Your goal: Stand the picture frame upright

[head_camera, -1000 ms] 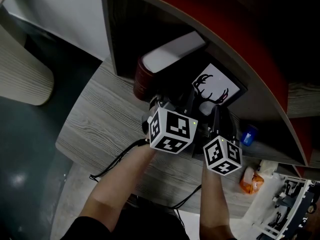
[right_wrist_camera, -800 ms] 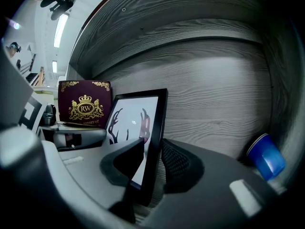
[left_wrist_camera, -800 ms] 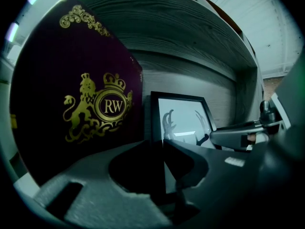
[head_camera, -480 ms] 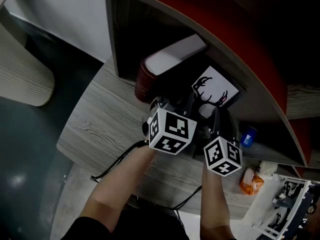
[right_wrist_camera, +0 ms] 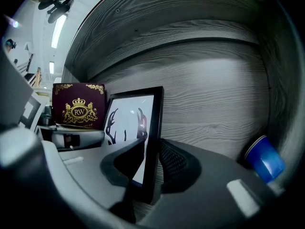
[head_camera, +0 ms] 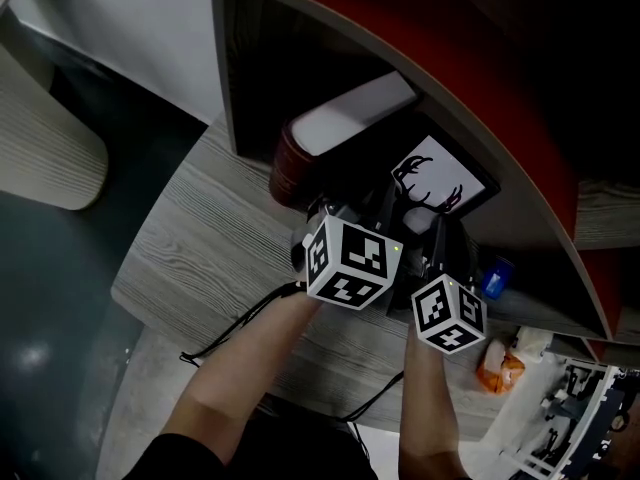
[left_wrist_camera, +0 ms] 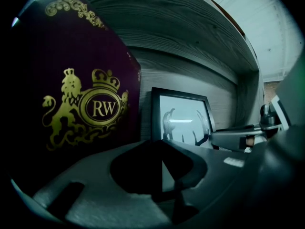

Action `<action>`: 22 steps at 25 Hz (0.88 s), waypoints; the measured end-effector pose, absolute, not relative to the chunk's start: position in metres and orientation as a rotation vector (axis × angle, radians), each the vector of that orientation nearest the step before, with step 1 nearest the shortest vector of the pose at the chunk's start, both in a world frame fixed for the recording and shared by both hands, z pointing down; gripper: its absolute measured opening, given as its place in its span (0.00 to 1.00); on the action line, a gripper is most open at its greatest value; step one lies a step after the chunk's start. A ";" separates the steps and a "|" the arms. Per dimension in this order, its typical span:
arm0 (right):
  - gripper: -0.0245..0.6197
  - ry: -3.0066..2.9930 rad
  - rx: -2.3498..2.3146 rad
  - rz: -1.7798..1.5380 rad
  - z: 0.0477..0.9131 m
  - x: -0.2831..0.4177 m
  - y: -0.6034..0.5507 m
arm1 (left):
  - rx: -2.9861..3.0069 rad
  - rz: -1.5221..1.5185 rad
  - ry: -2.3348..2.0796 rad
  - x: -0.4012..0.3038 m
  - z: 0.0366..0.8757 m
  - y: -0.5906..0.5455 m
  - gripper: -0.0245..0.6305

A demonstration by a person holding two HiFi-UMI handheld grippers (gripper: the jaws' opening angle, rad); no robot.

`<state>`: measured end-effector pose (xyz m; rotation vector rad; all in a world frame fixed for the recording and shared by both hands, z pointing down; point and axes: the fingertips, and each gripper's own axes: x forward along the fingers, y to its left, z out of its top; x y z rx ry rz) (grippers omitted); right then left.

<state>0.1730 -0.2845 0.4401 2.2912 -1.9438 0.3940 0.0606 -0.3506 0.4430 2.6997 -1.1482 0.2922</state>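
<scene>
The black picture frame (head_camera: 441,182) with an antler print stands nearly upright in the wooden alcove, leaning back a little. My left gripper (left_wrist_camera: 162,168) has its jaws around the frame's left edge (left_wrist_camera: 156,118). My right gripper (right_wrist_camera: 152,168) holds the frame's right edge (right_wrist_camera: 155,128) between a smooth jaw in front and a ribbed pad behind, and its jaws are closing. In the head view only the marker cubes show, left (head_camera: 350,261) and right (head_camera: 447,313), just in front of the frame.
A dark red box (head_camera: 300,153) with a gold crest (left_wrist_camera: 90,109) stands close on the frame's left. A blue cup (right_wrist_camera: 264,163) lies at the right wall. An orange packet (head_camera: 497,368) sits near the table's right edge. The curved alcove roof hangs low overhead.
Both grippers and the frame have shifted slightly to the right and deeper into the alcove. The frame's top has risen a little.
</scene>
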 end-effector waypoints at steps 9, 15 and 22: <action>0.19 -1.925 2.303 0.374 0.438 0.181 -0.285 | 2.701 0.308 -1.139 0.069 0.441 -0.351 0.14; 0.19 -1.923 2.293 0.365 0.439 0.181 -0.284 | 2.705 0.305 -1.126 0.069 0.442 -0.351 0.14; 0.17 -1.943 2.261 0.366 0.439 0.179 -0.285 | 2.709 0.303 -1.126 0.068 0.441 -0.351 0.14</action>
